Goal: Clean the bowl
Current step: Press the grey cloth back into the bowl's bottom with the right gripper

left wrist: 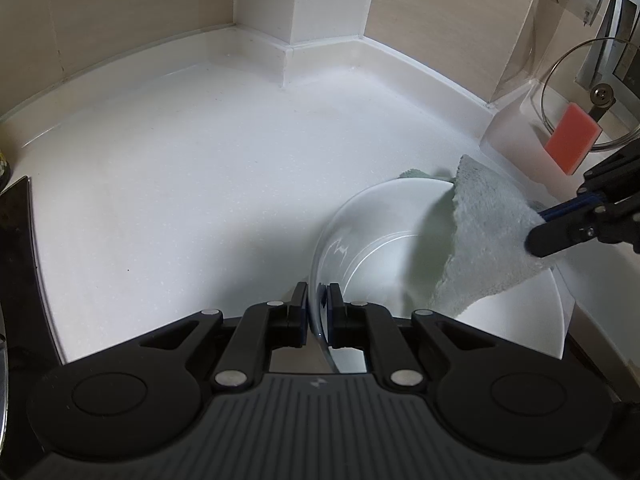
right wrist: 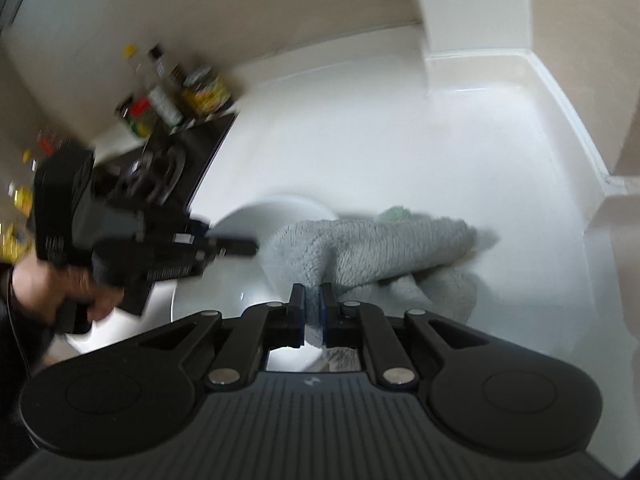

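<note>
Left gripper (left wrist: 318, 312) pinched near rim of glass bowl (left wrist: 384, 240), tilting it on white table (left wrist: 180, 168). Right gripper (right wrist: 313, 312) clamped grey cloth (right wrist: 360, 248), draped over bowl's far side. Best: keep rim grip firm, sweep cloth round inner wall, avoid dragging bowl.

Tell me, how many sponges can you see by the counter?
1. A pink sponge with a white edge sits at the right, in a clear holder against the wall, beyond the bowl. Others may be hidden outside the views.
</note>
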`<state>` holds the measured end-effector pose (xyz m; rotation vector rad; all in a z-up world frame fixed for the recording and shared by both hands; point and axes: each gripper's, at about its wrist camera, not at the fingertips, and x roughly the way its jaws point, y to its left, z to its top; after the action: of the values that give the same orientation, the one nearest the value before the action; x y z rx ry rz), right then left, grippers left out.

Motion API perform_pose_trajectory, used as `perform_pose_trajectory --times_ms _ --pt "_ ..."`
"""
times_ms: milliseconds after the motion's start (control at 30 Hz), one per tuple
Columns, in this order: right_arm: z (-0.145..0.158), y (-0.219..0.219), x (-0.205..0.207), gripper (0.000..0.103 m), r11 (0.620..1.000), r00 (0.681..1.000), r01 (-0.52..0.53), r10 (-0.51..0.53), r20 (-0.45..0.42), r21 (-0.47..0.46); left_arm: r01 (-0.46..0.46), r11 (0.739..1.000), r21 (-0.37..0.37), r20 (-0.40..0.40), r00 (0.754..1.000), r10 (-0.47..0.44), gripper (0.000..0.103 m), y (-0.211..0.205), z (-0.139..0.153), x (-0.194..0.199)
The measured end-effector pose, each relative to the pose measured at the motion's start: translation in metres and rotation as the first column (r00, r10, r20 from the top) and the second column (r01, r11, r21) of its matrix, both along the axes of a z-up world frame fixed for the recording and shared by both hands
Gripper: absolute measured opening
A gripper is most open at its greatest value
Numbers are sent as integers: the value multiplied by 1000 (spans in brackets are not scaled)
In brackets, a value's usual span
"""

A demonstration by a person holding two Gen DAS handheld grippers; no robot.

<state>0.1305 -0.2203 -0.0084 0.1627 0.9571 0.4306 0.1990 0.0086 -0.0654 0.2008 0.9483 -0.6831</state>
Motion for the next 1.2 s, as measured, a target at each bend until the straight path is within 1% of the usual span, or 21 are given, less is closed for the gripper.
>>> perform_pose_trajectory --times_ms 33,67,100,133,233,267,300,400,500,600,667,767,800,867,900,1000,1033,1067,1100,1133,1200 --pt "4 3 -2 9 1000 1000 -5 5 21 -16 0 1000 2 0 1000 0 6 0 0 0" --pt "7 6 -4 14 1000 999 -7 8 41 -29 0 1000 3 0 1000 0 6 0 1 0" --pt "10 7 -4 22 1000 998 6 -4 64 -20 0 1000 5 0 1000 0 6 0 1 0" --pt "15 3 -6 24 999 995 37 -37 91 5 0 1000 6 0 1000 0 6 1 1 0" --pt "18 -5 -6 25 992 988 119 -123 98 47 1 1000 9 1 1000 -1 7 0 2 0" --pt "16 -8 -2 25 989 985 147 -149 82 34 2 1000 10 2 1000 -2 7 0 2 0" --pt "10 -8 5 26 989 987 151 -151 48 -6 3 1000 12 2 1000 -3 7 0 2 0" --pt "-3 4 18 26 992 995 97 -97 4 -84 9 1000 20 5 1000 -9 7 -2 2 0" --pt "-7 18 35 26 989 999 32 -33 1 -147 30 999 38 17 999 -31 7 -4 2 -2" --pt "-9 34 51 26 966 999 -53 52 -12 -251 62 996 60 25 998 -64 9 -6 3 -2" --pt "-10 45 59 26 936 992 -128 128 -23 -328 74 995 70 23 997 -76 9 -7 3 -1" --pt "-13 61 68 26 857 962 -260 268 -46 -445 65 996 68 14 998 -67 9 -6 3 1" --pt "-15 63 71 25 840 953 -290 298 -58 -459 59 996 65 11 998 -60 9 -5 4 2" --pt "-17 57 75 21 867 961 -272 265 -76 -417 19 999 40 8 1000 -19 7 -3 3 1" --pt "-16 49 75 21 903 973 -230 212 -88 -363 -2 1000 27 6 1000 1 7 -2 2 0" --pt "-17 34 65 21 957 992 -107 83 -97 -271 -62 998 -10 0 998 62 8 2 1 -1" --pt "-20 27 58 21 976 993 -28 3 -115 -216 -66 998 -11 6 998 66 9 1 0 -3" --pt "-22 21 50 21 985 988 49 -72 -136 -164 -70 997 -12 11 997 70 10 1 0 -4" --pt "-23 18 44 21 987 982 95 -114 -150 -131 -60 998 -15 13 998 61 10 1 0 -5" --pt "-24 18 42 21 987 981 102 -120 -154 -123 -51 999 -13 12 999 51 10 1 0 -6" --pt "-27 14 37 20 990 978 107 -122 -172 -92 11 1000 19 7 1000 -11 8 -1 4 -5"
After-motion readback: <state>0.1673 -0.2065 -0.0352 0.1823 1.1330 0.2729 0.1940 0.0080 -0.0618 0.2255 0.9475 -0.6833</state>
